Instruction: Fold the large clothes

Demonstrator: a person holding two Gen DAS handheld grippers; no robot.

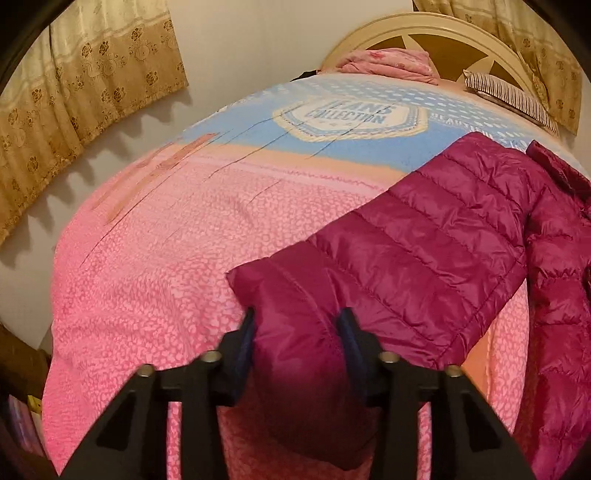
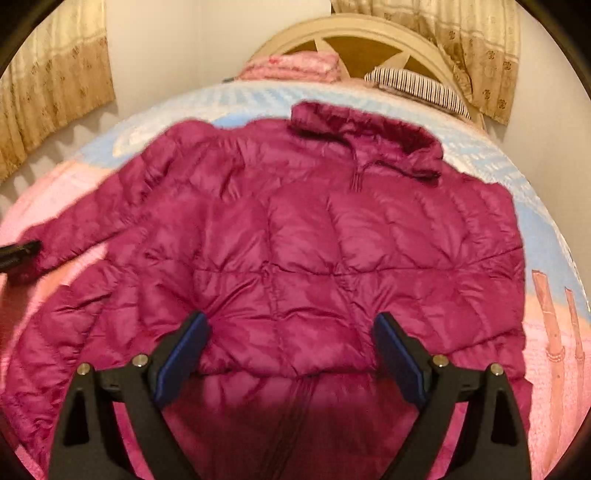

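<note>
So from my end, the bed [image 2: 554, 236] takes up basically both views, covered in a pink and blue bedspread [image 1: 155, 258]. The magenta puffer jacket [image 2: 314, 236] is lying spread out flat across the middle of it, collar toward the headboard [image 2: 369, 29] end.

The right wrist view is the only one that gives me the whole jacket: collar, body, quilting, and one sleeve running out toward the left edge of the bed. It also catches a sliver of the other gripper at the far left of the picture, at that sleeve's end. The left wrist view only gets the sleeve [image 1: 424, 229] plus a strip of the body, but it shows a lot more bare bedspread, including the "collection" print near the headboard, and the curtain [image 1: 85, 96] on that side. Both show the folded pink bedding [image 1: 388, 61] and the striped pillow [image 1: 506, 92] up by the headboard.

Left gripper [image 1: 297, 325] is angled down at the bed and has the cuff end of the sleeve bunched between its blue pads, jaws pulled in narrow and squeezing the fabric.

Right gripper [image 2: 291, 325] is also tilted down, sitting over the jacket's lower hem near the foot edge of the bed. Jaws are spread wide, nothing pinched, with the fabric just lying beneath and between them.
</note>
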